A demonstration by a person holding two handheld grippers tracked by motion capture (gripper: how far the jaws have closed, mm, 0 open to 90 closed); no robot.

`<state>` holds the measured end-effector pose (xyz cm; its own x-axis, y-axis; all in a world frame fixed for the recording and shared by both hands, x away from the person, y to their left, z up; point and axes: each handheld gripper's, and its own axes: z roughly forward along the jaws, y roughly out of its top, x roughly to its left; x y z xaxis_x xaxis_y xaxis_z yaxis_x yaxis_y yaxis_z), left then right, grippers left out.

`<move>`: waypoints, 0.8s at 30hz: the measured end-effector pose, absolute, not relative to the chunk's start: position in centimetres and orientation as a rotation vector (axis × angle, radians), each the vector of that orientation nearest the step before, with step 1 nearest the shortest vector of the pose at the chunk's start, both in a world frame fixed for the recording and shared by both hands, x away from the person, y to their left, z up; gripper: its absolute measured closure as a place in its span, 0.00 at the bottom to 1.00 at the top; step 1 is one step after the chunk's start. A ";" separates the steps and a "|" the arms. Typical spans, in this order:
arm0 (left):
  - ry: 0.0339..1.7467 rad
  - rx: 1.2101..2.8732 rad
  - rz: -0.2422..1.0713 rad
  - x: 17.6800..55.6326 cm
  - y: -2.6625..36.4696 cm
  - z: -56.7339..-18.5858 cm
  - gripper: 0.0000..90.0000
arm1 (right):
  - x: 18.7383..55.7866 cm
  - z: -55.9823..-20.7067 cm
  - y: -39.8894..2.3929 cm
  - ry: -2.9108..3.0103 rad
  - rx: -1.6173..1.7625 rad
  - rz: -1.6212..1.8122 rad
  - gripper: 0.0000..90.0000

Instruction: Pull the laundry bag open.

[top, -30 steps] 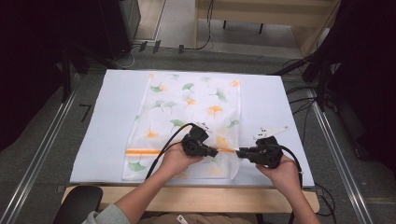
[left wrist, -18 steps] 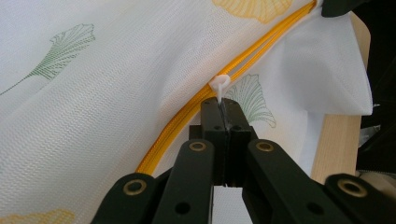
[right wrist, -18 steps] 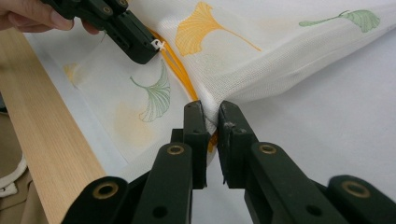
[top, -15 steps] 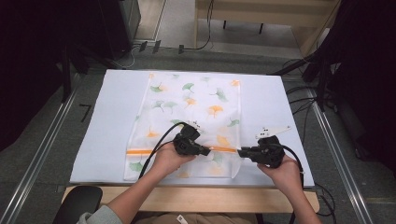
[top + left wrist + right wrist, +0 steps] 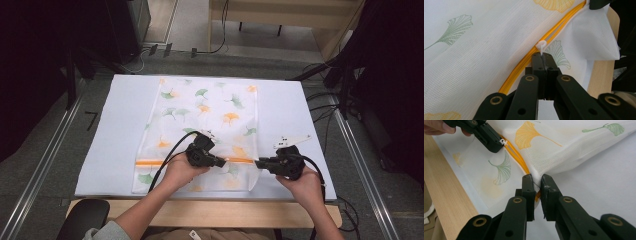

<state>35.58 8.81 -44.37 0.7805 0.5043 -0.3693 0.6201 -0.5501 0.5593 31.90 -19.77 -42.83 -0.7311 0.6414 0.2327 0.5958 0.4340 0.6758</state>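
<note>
A white mesh bag printed with green and orange leaves lies flat on the white mat. An orange zipper runs across its near end. My left gripper is shut on the small white zipper pull, partway along the zipper. My right gripper pinches the bag's right edge at the zipper's end, lifting the mesh a little. In the right gripper view its jaws close on the fabric, with the left gripper and the pull beyond.
The wooden table edge runs along the near side of the mat. Metal rails flank the table left and right. Cables lie at the right, and a black chair part sits at the bottom left.
My left gripper has slid a little to the left along the zipper with the pull in it. The right gripper has stayed in place.
</note>
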 end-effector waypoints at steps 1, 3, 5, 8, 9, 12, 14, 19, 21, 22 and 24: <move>0.833 2.272 -0.218 35.6 8.8 -44.4 1.00 | 31.9 -42.8 -19.8 2.611 1.130 1.193 0.94; 0.830 2.268 -0.210 35.6 8.9 -44.2 1.00 | 31.9 -42.9 -19.7 2.612 1.134 1.197 0.94; 0.824 2.270 -0.205 35.6 9.0 -44.0 1.00 | 31.9 -42.8 -19.8 2.610 1.135 1.200 0.94; 0.831 2.275 -0.209 35.6 9.1 -44.1 1.00 | 32.0 -42.8 -19.8 2.608 1.135 1.208 0.94; 0.832 2.283 -0.212 35.7 9.2 -44.1 1.00 | 32.0 -42.9 -19.8 2.610 1.134 1.207 0.94; 0.845 2.284 -0.205 35.8 9.6 -44.1 1.00 | 32.0 -42.9 -19.8 2.610 1.137 1.205 0.94; 0.851 2.269 -0.219 35.9 10.0 -43.9 1.00 | 32.0 -42.9 -19.9 2.607 1.137 1.207 0.94; 0.863 2.272 -0.221 35.9 11.0 -43.4 1.00 | 32.1 -42.9 -20.1 2.602 1.152 1.203 0.94; 0.875 2.267 -0.222 36.0 11.5 -43.3 1.00 | 32.1 -42.9 -20.1 2.600 1.156 1.205 0.94; 0.870 2.273 -0.221 36.0 11.7 -43.2 1.00 | 32.1 -42.9 -20.1 2.599 1.156 1.205 0.94; 0.872 2.271 -0.222 35.9 11.8 -43.0 1.00 | 32.1 -42.9 -20.1 2.599 1.155 1.202 0.94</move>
